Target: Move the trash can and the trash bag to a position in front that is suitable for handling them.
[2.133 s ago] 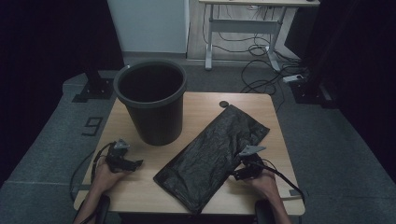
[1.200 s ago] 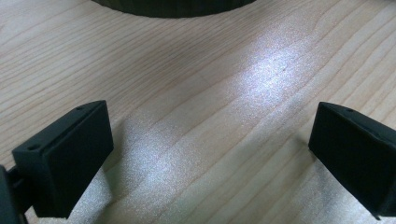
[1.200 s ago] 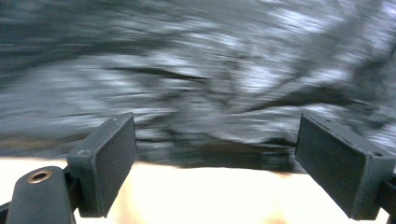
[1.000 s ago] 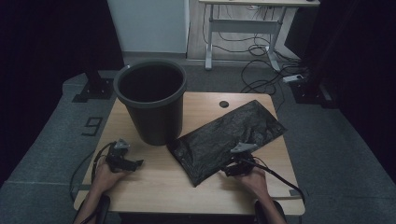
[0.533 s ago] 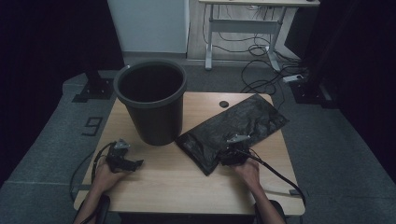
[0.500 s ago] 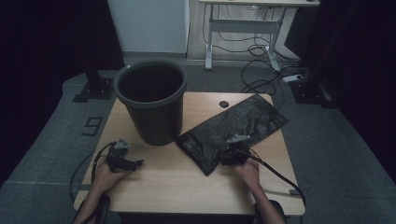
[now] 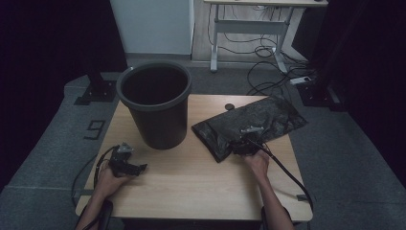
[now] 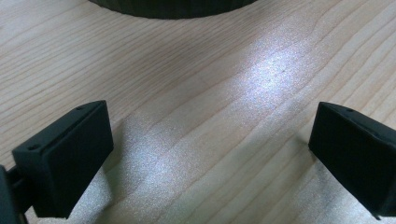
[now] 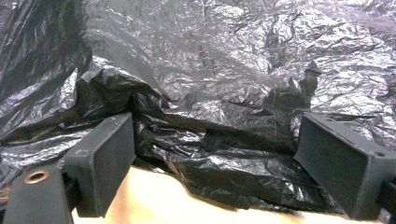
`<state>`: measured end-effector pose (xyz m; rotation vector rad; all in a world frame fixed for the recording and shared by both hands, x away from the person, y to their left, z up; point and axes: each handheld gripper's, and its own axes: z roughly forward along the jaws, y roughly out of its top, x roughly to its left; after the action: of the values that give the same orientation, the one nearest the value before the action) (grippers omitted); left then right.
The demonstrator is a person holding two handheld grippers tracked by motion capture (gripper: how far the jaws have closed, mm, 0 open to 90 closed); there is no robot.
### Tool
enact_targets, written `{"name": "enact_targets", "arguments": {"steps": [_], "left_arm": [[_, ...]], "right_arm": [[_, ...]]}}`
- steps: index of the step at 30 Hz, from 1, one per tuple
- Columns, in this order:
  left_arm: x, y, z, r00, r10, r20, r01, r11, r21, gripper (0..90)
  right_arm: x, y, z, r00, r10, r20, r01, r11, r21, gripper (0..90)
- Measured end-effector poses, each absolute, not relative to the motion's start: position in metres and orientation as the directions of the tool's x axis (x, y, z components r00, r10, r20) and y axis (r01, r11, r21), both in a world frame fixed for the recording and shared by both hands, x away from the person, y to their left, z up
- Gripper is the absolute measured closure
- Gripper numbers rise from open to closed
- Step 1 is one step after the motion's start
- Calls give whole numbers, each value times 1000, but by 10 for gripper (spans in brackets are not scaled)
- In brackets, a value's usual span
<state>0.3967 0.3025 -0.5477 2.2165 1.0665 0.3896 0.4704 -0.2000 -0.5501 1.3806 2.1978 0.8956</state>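
1. Black plastic bin bag [image 7: 249, 125] lies crumpled on the right half of the wooden tabletop [image 7: 191, 182], its near edge bunched up.
2. Right gripper [image 9: 215, 154] sits at that near edge, jaws wide, with folds of the bag between them and not pinched.
3. Left gripper [image 7: 128, 162] rests on the tabletop at the near left, jaws wide over bare wood.
4. Dark round waste bin [image 7: 154, 103] stands upright at the back left, just beside the bag's left corner.

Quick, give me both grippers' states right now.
Left gripper: open, nothing between the jaws, over bare table.
Right gripper: open, jaws wide at the edge of the black plastic bag, not clamped.
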Motion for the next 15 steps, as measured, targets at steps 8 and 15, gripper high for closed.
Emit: {"name": "enact_targets", "arguments": {"steps": [8,15], "left_arm": [[397,303,-548,627,779,-10,590,-466,660,0],[397,302,-548,627,779,-10,590,-466,660,0]], "right_arm": [[470,-149,-549,-475,880,18,637,329,697,130],[458,-212,-531,-428,904,13,650,297,700,174]]}}
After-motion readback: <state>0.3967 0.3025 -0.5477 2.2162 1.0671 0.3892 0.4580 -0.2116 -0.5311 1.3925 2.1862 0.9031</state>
